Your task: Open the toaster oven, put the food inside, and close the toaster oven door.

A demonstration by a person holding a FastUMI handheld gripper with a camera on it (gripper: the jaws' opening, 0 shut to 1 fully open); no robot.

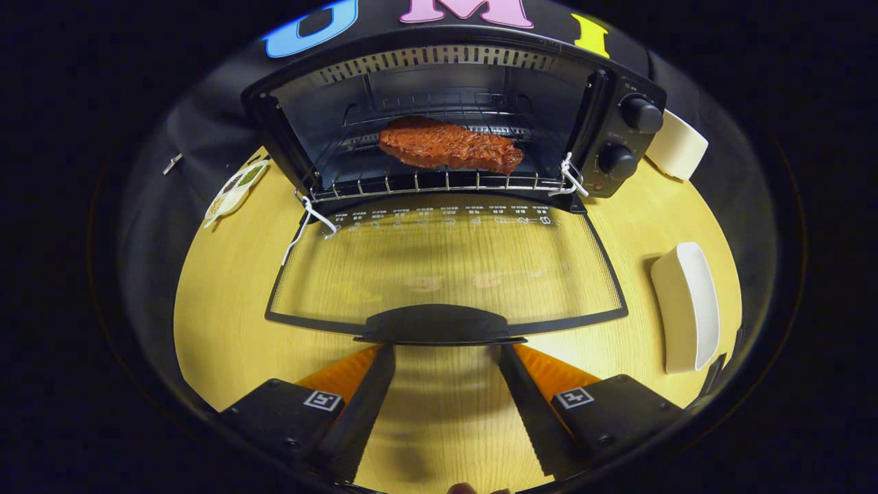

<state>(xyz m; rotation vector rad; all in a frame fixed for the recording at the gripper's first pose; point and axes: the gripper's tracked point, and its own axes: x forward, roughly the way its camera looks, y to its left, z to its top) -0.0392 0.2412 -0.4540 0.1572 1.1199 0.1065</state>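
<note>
Toaster oven [453, 116] stands straight beyond my fingers with its glass door [446, 267] dropped flat onto the table [219, 302] toward me, and the steak [449, 145] already lies on the wire rack [439, 182] inside, so opening and loading look done. My gripper [446, 357] is spread wide and holds nothing, its tips just short of the door handle [439, 324]. What remains, I judge, is catching that handle and swinging the door up shut.
</note>
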